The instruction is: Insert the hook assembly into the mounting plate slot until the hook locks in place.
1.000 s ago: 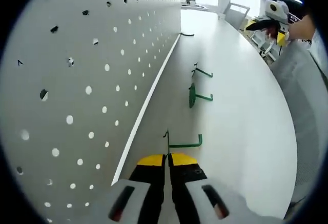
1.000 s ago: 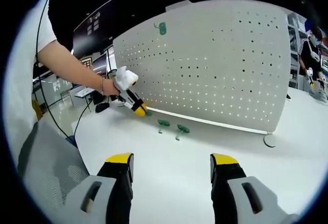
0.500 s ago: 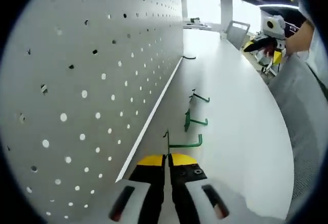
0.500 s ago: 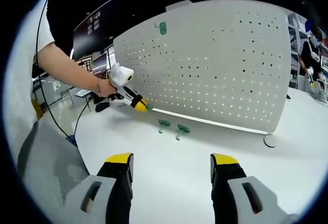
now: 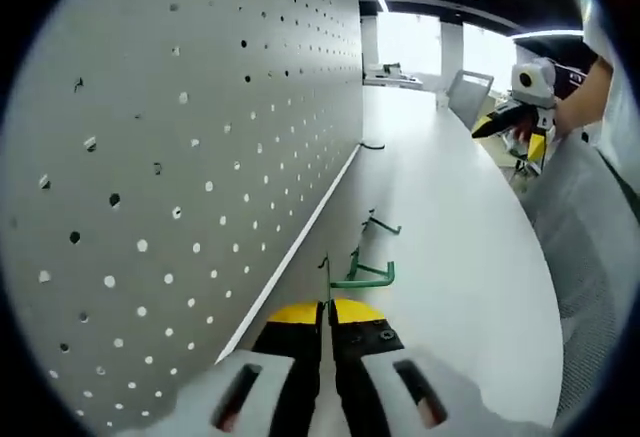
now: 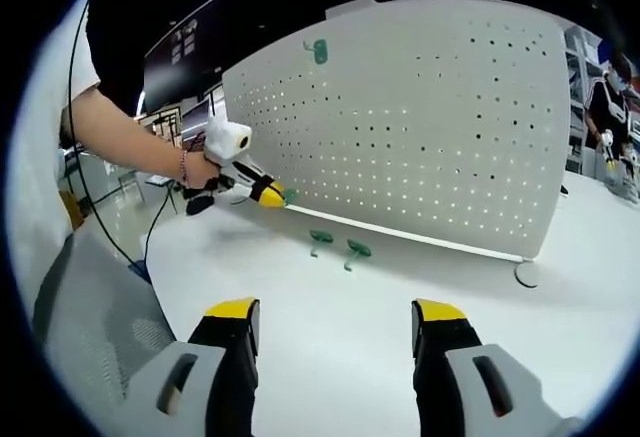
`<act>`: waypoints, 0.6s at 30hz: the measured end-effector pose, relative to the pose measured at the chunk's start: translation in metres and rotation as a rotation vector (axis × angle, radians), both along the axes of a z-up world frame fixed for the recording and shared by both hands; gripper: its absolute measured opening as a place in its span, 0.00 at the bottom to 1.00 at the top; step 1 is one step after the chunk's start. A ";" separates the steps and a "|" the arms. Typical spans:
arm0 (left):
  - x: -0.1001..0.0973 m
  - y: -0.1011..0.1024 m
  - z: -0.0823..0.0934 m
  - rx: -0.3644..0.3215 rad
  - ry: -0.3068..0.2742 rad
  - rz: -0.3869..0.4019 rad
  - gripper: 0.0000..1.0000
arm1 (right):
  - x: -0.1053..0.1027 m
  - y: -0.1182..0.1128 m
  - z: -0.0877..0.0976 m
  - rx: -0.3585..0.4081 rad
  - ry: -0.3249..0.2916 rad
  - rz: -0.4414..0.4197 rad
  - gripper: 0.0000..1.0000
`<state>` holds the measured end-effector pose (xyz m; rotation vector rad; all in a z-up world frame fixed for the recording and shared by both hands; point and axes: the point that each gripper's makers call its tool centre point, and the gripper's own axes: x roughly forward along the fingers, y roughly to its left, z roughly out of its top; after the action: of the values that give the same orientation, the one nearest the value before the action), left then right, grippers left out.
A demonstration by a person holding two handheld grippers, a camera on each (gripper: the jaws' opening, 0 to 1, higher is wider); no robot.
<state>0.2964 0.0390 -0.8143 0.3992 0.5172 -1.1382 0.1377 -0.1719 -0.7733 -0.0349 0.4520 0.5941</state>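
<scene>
My left gripper is shut on a green wire hook, holding it by its upright end close to the white pegboard plate. In the right gripper view that gripper hovers above the table at the pegboard's lower left corner, the held hook at its tip. Two more green hooks lie on the table in front of the board. Another green hook hangs near the board's top edge. My right gripper stands open over the table, nothing between its fingers.
The white table stretches in front of the board. A round grey foot sits at the board's right end. A grey chair back is at the left. A person stands at the far right. A small black hook lies by the board.
My left gripper has risen from the table with the green hook, staying close to the pegboard. The right gripper has stayed put and open.
</scene>
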 end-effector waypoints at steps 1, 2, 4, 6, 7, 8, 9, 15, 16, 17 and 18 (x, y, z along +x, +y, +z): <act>-0.001 -0.001 0.001 -0.008 0.001 0.003 0.02 | 0.000 0.000 0.000 0.000 0.001 0.000 0.59; -0.002 -0.001 0.003 -0.014 -0.002 0.006 0.02 | 0.000 0.000 -0.001 -0.001 0.002 0.001 0.59; -0.004 -0.001 0.006 -0.026 -0.005 0.012 0.02 | 0.000 0.000 -0.001 -0.002 0.004 0.002 0.59; -0.005 -0.002 0.011 -0.048 -0.010 0.023 0.03 | -0.001 0.000 -0.001 0.000 0.007 0.004 0.59; -0.007 -0.002 0.013 -0.056 -0.009 0.026 0.03 | -0.001 0.000 -0.001 -0.002 0.007 0.005 0.59; -0.008 -0.002 0.014 -0.059 -0.011 0.030 0.03 | -0.001 0.001 -0.002 -0.004 0.007 0.007 0.59; -0.009 -0.003 0.017 -0.071 -0.011 0.035 0.03 | -0.001 0.001 -0.002 -0.003 0.007 0.007 0.59; -0.016 -0.003 0.026 -0.102 -0.026 0.055 0.03 | -0.002 0.001 -0.002 -0.001 0.007 0.007 0.59; -0.017 -0.002 0.027 -0.105 -0.029 0.057 0.03 | -0.002 0.001 -0.003 0.000 0.009 0.007 0.59; -0.018 -0.002 0.028 -0.109 -0.029 0.059 0.03 | -0.002 0.001 -0.003 0.001 0.010 0.009 0.59; -0.019 -0.002 0.029 -0.115 -0.030 0.062 0.03 | -0.002 0.002 -0.003 0.001 0.010 0.010 0.59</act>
<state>0.2773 0.0367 -0.7849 0.2978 0.4327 -1.0955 0.1359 -0.1701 -0.7758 -0.0335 0.4612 0.6047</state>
